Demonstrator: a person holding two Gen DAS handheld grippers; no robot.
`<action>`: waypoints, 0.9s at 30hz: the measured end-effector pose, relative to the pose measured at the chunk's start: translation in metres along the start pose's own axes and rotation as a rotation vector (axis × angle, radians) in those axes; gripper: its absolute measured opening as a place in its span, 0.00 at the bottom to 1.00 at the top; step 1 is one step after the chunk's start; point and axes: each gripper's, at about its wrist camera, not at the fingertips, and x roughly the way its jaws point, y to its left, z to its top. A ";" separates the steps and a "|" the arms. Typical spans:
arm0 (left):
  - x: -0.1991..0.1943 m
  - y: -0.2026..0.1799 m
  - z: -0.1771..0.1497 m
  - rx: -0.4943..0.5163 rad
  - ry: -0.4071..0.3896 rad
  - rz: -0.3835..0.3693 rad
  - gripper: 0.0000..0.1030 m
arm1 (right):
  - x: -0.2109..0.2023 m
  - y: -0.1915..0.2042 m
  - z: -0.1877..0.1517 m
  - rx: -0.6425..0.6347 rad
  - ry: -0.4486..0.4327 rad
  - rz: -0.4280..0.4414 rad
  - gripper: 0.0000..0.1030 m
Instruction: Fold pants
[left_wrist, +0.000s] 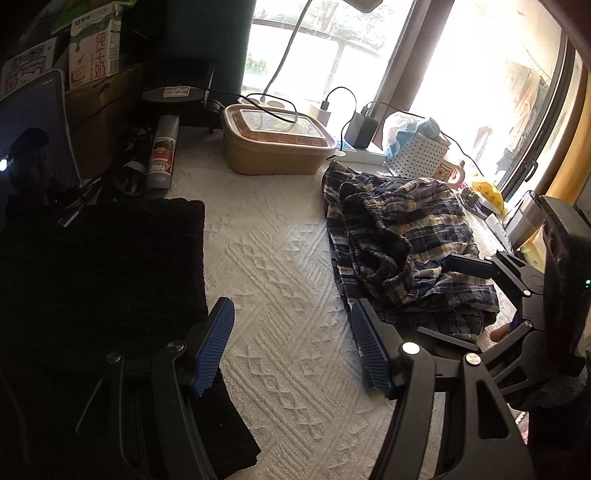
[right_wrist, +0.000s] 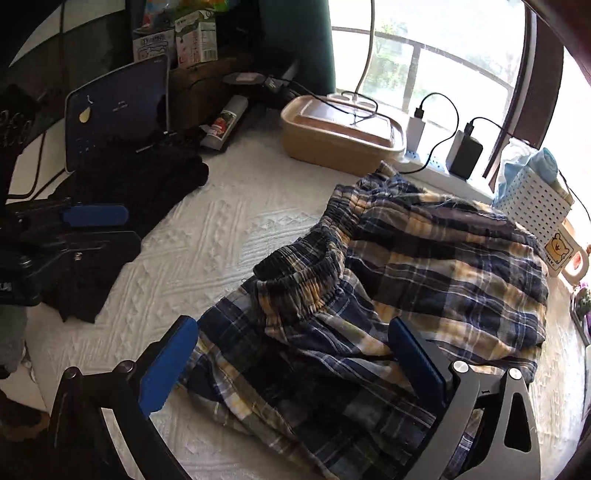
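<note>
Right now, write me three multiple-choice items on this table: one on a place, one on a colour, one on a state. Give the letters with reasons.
1. Where does the tan lidded container stand?
A. At the far edge of the table by the window
B. On top of the plaid pants
C. Under the black garment

2. What colour are the pads on the grippers' fingers?
A. Red
B. Blue
C. White

3. How do the plaid pants lie?
A. Neatly folded into a flat square
B. Hung over a chair
C. In a rumpled heap on the white cloth

Answers:
1 A, it sits beyond the pants, next to the chargers at the window.
2 B, both the right gripper and the left gripper carry blue ribbed pads.
3 C, the waistband is bunched and the fabric is creased on the white textured cloth; the right gripper's open jaws straddle it.
</note>
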 end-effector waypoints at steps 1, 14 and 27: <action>0.001 -0.004 0.002 0.012 0.000 -0.001 0.64 | -0.006 -0.003 -0.002 0.005 -0.012 0.003 1.00; 0.064 -0.094 0.035 0.260 0.041 -0.052 0.64 | -0.050 -0.120 -0.041 0.289 -0.091 -0.151 0.95; 0.078 -0.057 0.022 0.170 0.122 0.074 0.66 | -0.025 -0.146 -0.099 0.277 0.076 -0.182 0.92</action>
